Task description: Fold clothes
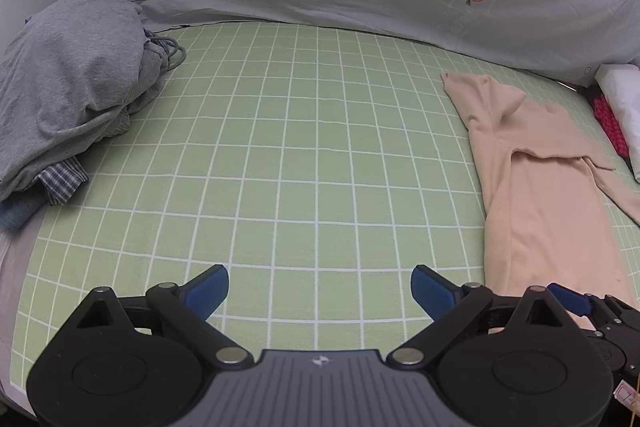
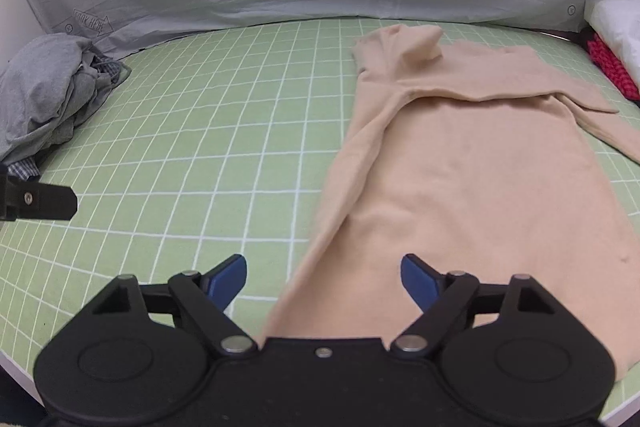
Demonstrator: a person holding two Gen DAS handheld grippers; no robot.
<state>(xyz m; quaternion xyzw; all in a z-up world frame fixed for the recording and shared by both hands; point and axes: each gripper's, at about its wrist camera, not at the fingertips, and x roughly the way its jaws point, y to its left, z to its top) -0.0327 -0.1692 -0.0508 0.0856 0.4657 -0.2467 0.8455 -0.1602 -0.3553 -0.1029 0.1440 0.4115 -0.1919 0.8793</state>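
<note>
**Beige garment: position and claw state**

The beige garment (image 2: 472,163) lies flat on the green checked sheet (image 2: 224,147), directly ahead of the right gripper (image 2: 324,281), whose fingers are spread apart and empty. The left gripper (image 1: 320,291), likewise spread and empty, has the garment to its right and a grey clothes pile (image 1: 68,87) ahead-left.

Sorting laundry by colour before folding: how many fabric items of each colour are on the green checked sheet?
Peach top: 1
Grey garment, heaped: 1
Blue-white plaid piece, under the grey: 1
Red patterned item, right edge: 1
White item, right edge: 1
Total: 5
</note>
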